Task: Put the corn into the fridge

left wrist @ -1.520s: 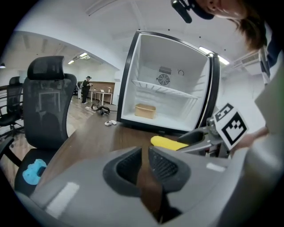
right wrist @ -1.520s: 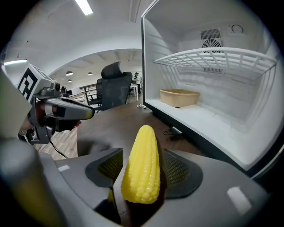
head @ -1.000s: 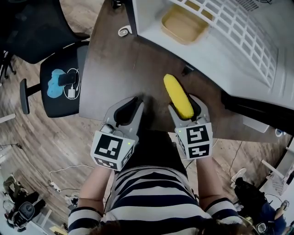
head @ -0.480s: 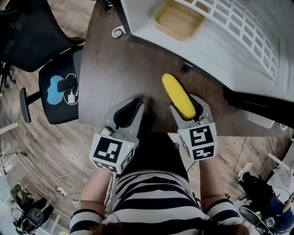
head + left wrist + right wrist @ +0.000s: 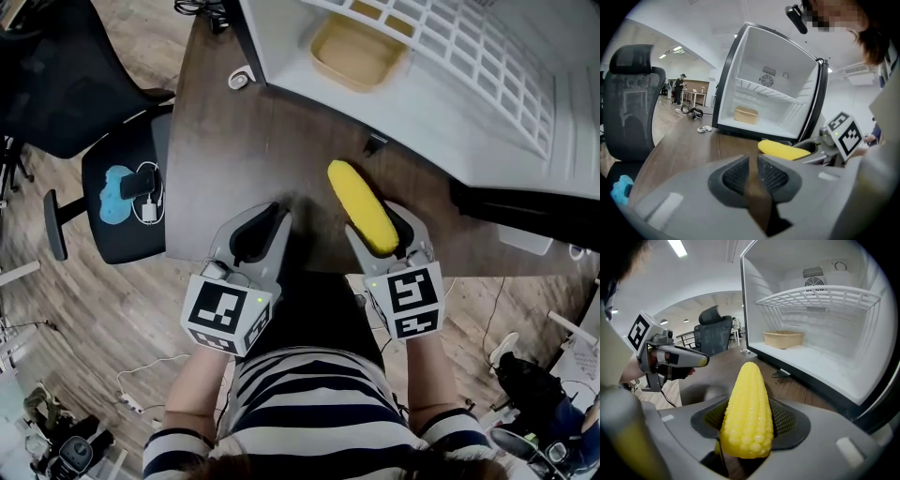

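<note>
Brown table (image 5: 234, 159) by the open fridge (image 5: 422, 103) looks almost the same: the right gripper (image 5: 380, 223) still squeezes the corn (image 5: 361, 204) just outside the fridge, the left gripper (image 5: 260, 230) stays closed and empty, so nothing is inside yet.

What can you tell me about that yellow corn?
The corn is a bare cob, evenly bright yellow with neat rows of kernels, and it looks like smooth plastic or rubber. The right gripper has its jaws shut on the thick end, and nothing else seems to touch the cob. Its tapered tip points away from the person, out over the table, toward the open fridge.
</note>
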